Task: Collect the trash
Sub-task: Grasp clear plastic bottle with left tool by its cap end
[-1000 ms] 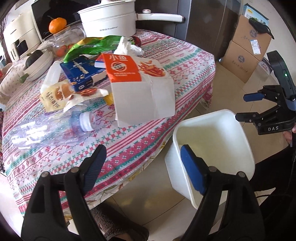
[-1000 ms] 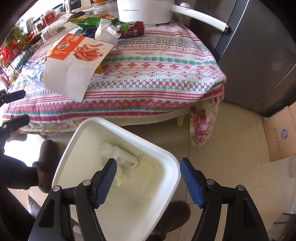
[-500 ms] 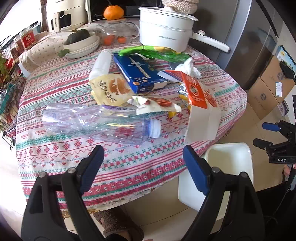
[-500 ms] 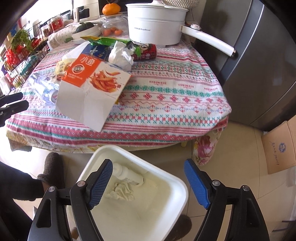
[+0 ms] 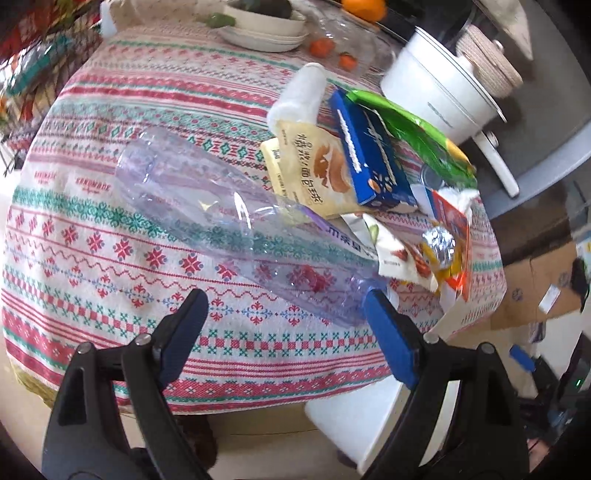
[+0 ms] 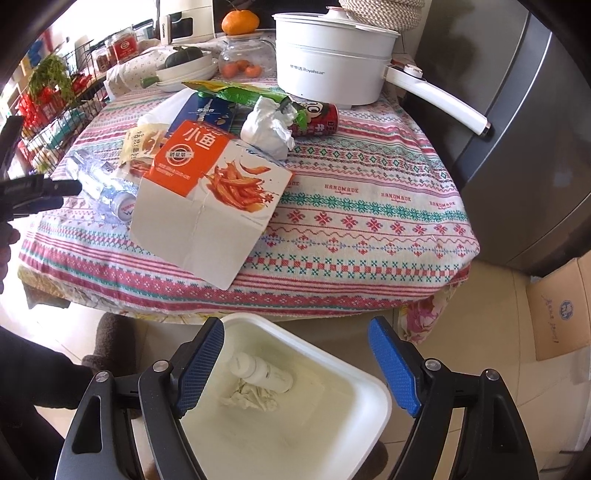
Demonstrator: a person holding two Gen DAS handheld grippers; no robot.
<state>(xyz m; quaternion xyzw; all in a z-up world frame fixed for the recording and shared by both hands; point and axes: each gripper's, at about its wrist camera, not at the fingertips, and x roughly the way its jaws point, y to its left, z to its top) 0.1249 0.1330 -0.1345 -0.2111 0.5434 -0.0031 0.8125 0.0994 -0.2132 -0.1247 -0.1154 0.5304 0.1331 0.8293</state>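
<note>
Trash is piled on the desk (image 5: 110,184) with the patterned red-and-green cloth: a crushed clear plastic bottle (image 5: 229,221) lies on its side, neck right by the left tongs (image 5: 284,314), which are spread wide and gripping nothing. Right tongs (image 6: 295,362) also gape empty above the white plastic bin (image 6: 332,369) on the floor, holding a small white bottle (image 6: 258,371) and crumpled tissue (image 6: 247,398).

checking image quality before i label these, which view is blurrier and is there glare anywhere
Left wrist view: softer, with motion smear toward the edges and far side, where the orange and white pot smear; bright glints on the clear plastic bottle. Right wrist view: sharp, print on the orange carton readable, but blown-out daylight at top left; both show fisheye bending at the rim.
</note>
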